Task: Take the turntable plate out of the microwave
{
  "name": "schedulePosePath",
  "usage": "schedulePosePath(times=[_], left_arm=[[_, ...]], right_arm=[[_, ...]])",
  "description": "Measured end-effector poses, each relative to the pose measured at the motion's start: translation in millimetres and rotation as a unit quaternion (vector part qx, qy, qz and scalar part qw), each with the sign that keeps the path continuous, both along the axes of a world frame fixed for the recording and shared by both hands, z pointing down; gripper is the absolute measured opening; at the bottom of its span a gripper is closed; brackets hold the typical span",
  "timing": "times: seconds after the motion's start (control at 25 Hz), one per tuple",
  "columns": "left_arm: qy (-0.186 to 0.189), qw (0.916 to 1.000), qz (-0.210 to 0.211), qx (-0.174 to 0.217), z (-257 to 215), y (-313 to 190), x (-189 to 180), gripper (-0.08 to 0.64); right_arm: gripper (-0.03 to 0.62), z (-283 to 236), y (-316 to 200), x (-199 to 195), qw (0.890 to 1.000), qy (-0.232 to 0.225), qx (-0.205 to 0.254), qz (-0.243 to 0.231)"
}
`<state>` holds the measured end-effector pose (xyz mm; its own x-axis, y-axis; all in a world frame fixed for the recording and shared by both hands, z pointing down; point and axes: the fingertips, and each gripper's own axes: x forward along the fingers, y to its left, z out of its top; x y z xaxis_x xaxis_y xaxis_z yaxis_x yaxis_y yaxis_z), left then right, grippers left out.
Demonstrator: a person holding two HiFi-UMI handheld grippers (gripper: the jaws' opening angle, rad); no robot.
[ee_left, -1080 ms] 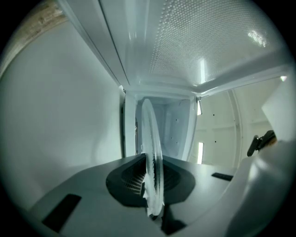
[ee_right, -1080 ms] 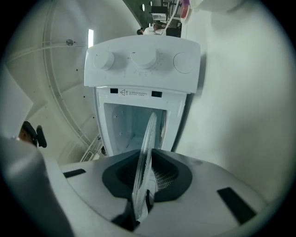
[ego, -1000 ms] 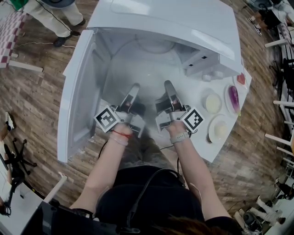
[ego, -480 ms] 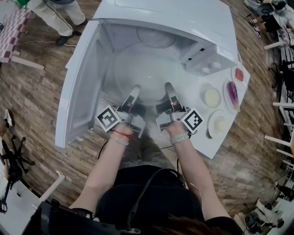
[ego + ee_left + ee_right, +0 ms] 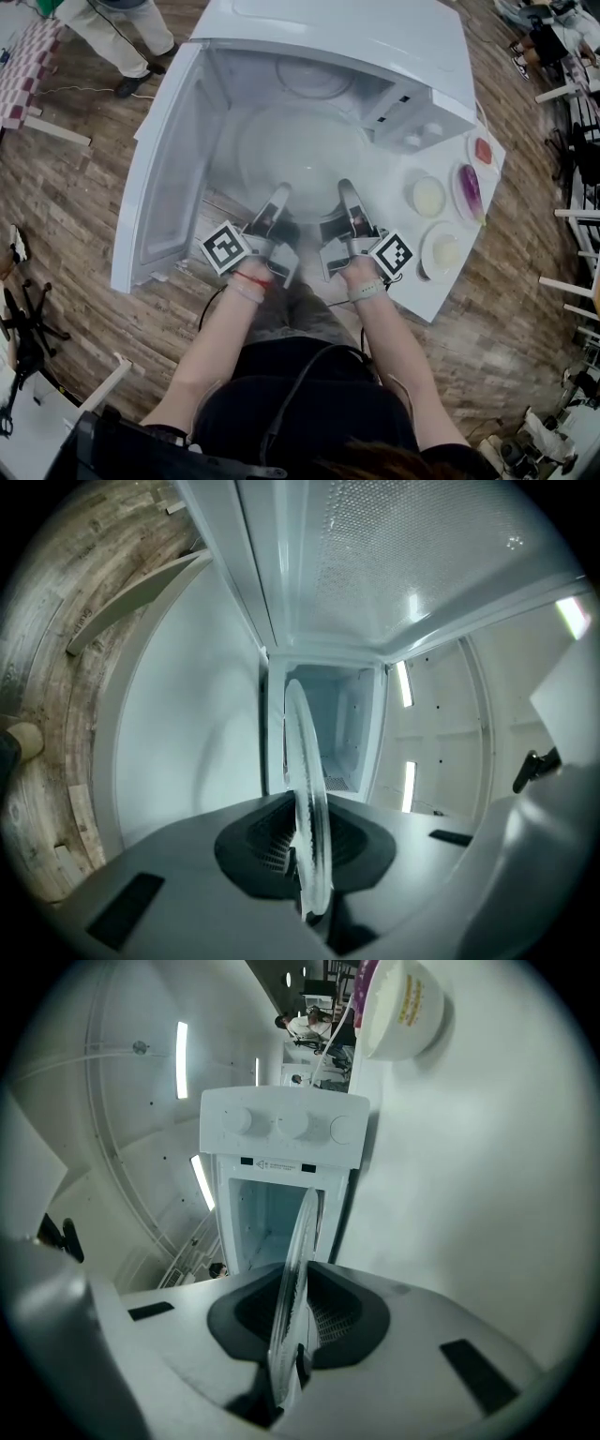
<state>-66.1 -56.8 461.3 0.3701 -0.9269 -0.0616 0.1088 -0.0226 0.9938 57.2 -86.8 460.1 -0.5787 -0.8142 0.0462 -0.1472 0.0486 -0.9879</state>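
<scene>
Left gripper view: the fingers of the left gripper (image 5: 307, 847) are clamped on the rim of the glass turntable plate (image 5: 305, 761), which runs edge-on between the dark pads. The right gripper (image 5: 292, 1335) shows the same hold, its fingers closed on the rim a little further along. In the head view both grips sit side by side on the near rim. The disc lies level at the mouth of the microwave (image 5: 375, 37) and reaches back into the cavity.

The main risk lies in the grip itself. Smooth glass is pinched only at one edge, so the whole weight of the disc hangs forward of the pads. It could sag at the far side and slide free. A dipping far edge could also catch on the cavity floor or the sill as it comes out. If one hand pulls ahead of the other, the plate may twist in the pads.

Further out, the open door (image 5: 164, 178) stands close on the left. Small dishes (image 5: 428, 197) crowd the right edge of the white surface (image 5: 422, 295), leaving little free room to swing or set down the glass.
</scene>
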Motion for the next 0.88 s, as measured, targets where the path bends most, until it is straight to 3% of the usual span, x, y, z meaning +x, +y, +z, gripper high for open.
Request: schedulePosePath(times=[0.88], left_arm=[[0.005, 0.9976, 0.065, -0.025, 24.2, 29.4, 35.4, 0.035]], right_arm=[[0.049, 24.1, 44.4, 38.4, 0.998, 0.005, -0.031, 0.056]])
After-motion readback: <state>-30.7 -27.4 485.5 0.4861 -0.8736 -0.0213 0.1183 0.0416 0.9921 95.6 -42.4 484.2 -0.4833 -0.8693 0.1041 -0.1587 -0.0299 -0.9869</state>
